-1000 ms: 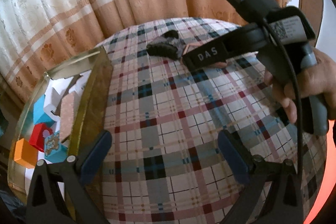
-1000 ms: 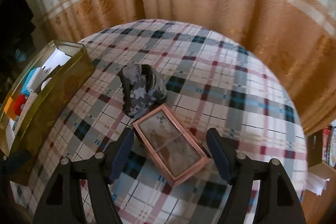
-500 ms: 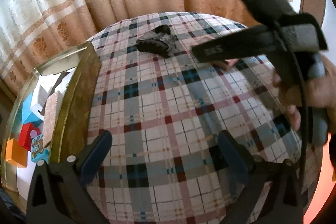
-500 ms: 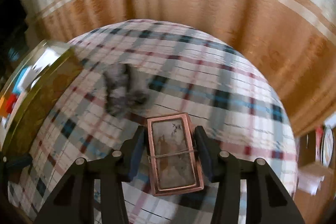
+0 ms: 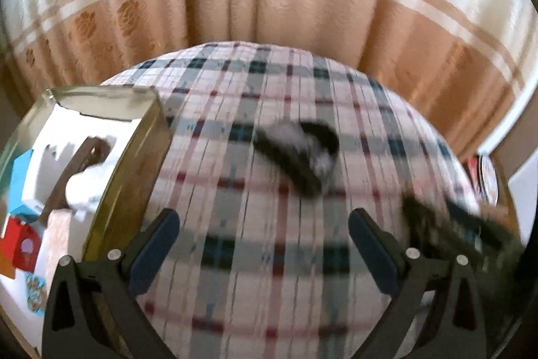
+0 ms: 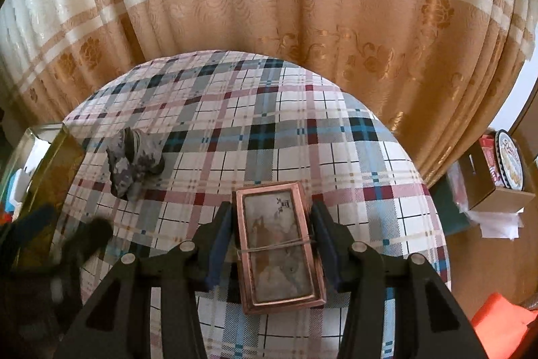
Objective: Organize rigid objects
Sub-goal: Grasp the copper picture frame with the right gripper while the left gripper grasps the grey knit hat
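Right gripper (image 6: 270, 236) jaws have just closed onto flat rectangular copper-framed box (image 6: 279, 248), pads pressing its long sides; thin band crosses glassy lid. Box sits near centre of plaid cloth (image 6: 302, 137). Lumpy grey camouflage object (image 6: 134, 162), possibly fabric, lies far left. Left gripper (image 5: 264, 253) spread wide, nothing between fingers. Gold-walled tin (image 5: 134, 177) at left holds coloured blocks.

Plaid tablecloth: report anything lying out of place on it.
One thing stands out: a dark mottled lump, blurred in the left view, lies loose on the plaid tablecloth outside the gold-walled box that holds the other pieces. The right tool grips a copper-framed case.
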A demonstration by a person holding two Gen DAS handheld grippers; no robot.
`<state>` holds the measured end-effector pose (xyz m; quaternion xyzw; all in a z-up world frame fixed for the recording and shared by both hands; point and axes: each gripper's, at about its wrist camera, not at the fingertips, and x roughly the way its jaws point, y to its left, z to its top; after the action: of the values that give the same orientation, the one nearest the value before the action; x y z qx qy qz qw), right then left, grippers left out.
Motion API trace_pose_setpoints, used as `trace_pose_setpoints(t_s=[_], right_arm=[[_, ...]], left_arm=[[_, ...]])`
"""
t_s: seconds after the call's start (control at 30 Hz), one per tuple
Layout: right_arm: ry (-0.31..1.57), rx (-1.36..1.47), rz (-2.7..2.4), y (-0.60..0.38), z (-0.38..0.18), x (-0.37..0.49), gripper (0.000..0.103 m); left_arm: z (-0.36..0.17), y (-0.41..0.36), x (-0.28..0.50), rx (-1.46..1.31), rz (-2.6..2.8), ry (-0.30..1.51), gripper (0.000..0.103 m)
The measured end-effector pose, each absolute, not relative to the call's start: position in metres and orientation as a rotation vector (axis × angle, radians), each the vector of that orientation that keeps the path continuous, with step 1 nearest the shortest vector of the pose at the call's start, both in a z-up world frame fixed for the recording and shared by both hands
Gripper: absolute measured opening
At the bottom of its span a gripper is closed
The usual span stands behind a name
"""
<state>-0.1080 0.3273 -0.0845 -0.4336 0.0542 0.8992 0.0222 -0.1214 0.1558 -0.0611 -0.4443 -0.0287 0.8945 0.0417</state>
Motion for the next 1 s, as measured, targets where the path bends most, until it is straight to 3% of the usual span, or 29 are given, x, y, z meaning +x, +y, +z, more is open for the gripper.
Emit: trace_pose_setpoints(t_s=[0.17, 0.47, 0.67, 0.8, 1.0], right_arm=[[0.166, -1.342, 2.787, 0.329, -0.085, -0.107, 0.051], [0.219, -1.335, 2.801, 0.330, -0.085, -0.107, 0.051], [0.223, -1.335, 2.801, 0.330, -0.085, -0.107, 0.051], [0.208, -1.337, 2.797, 0.329, -0.085, -0.107, 0.051], [0.192, -1.340, 2.792, 0.327, -0.086, -0.108, 0.051]], left_arm=[[-0.057, 0.174, -0.152, -1.349, 2.752, -0.102, 0.100], [-0.081, 0.182, -0.192, -1.544, 2.734, -0.180, 0.084], [-0.081, 0.191, -0.190, -1.494, 2.779, -0.054, 0.082], [-0.079, 0.192, -0.182, -1.419, 2.721, 0.013, 0.065], [-0.079, 0.184, -0.167, -1.362, 2.652, 0.066, 0.064]])
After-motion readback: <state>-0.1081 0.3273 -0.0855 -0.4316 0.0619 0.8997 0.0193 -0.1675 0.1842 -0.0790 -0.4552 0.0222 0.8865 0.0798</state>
